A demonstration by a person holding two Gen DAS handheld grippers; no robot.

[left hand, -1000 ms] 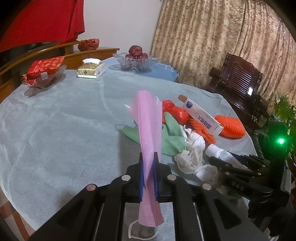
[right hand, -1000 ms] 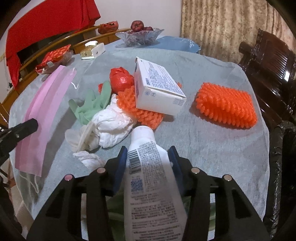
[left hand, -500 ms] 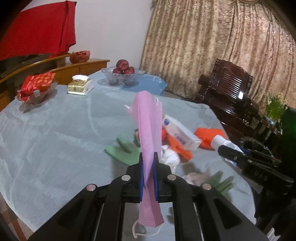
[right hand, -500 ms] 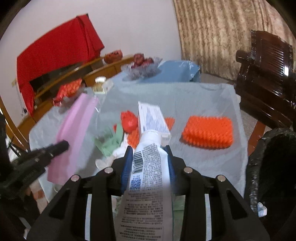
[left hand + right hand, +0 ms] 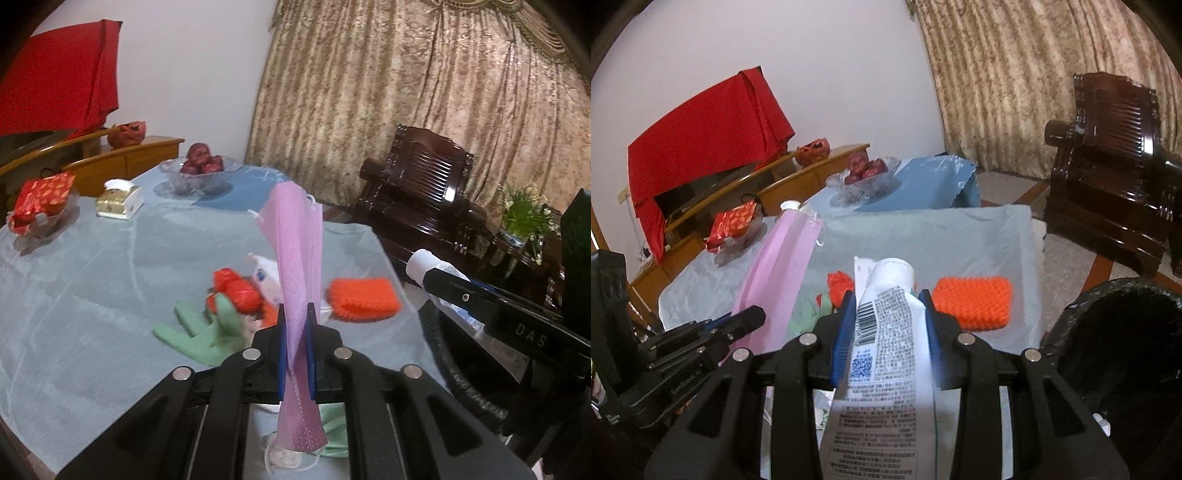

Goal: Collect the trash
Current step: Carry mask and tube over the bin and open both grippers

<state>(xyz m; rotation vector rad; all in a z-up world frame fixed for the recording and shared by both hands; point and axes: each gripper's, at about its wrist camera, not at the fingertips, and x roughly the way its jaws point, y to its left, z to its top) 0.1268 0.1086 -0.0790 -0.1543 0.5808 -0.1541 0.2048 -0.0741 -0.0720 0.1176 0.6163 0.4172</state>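
left gripper [image 5: 295,325] pinches pleated pink mask [image 5: 297,258] | right gripper [image 5: 886,314] squeezes white tube [image 5: 882,332] (glossy)

A clear glass bowl of dark red fruit [image 5: 201,168] stands at the far end of the pale blue cloth-covered table [image 5: 74,295]. Near it sit a small gold-and-white box [image 5: 118,199] and a red patterned packet [image 5: 40,201]; a dark carved wooden armchair [image 5: 421,188] stands before the beige patterned curtain [image 5: 424,81].

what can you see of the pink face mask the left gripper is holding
The pink face mask is a thin, dimpled, fabric-like sheet with white ear loops, folded lengthwise. The left gripper is shut on it low down, blue-padded fingers pressing both sides. It stands nearly upright, twisted at the pinch, clear of the table, a short end and one loop hanging below.
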